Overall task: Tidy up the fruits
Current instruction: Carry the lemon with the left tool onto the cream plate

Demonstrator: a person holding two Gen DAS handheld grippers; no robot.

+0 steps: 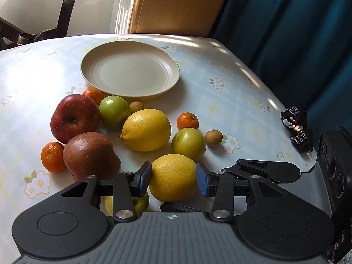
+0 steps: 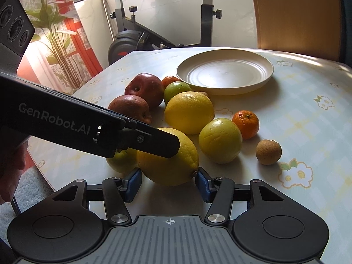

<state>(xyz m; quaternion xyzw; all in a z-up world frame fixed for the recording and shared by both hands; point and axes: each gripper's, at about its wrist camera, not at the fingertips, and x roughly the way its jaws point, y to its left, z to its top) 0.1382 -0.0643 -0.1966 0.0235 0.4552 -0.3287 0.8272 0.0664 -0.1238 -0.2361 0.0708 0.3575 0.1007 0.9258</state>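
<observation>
— Fingers [image 1: 144, 179] of the left gripper [image 1: 173, 180]: blue pads pressed on both flanks of the nearest yellow lemon [image 1: 173, 176]. Clamped, I'd say. Fruit low, at the worktop [image 1: 220, 110].

— Same lemon from the other side? The right gripper [image 2: 168, 182] straddles it too.

— Same one. Its pads meet the rind at each end; the stem nub sits against the right-hand pad. So the long axis runs across the right fingers, pad to pad. The left fingers cross that axis from the side.

— Two grips on one fruit. Which hand takes it?

— Neither is nearer the lemon; both have it. Judgement only: one must let go before it can travel.

— Where to?

— Round cream plate [image 1: 132, 68], bare, ahead of both sets of fingers at the far side of the fruit cluster. Second large yellow lemon [image 1: 146, 129] lies straight between the held one and the plate.

— So up first, then forward.

— Likely. Dragging it would knock the neighbours; the small yellow-green fruit [image 1: 188, 143] sits just beside the right pad.
</observation>
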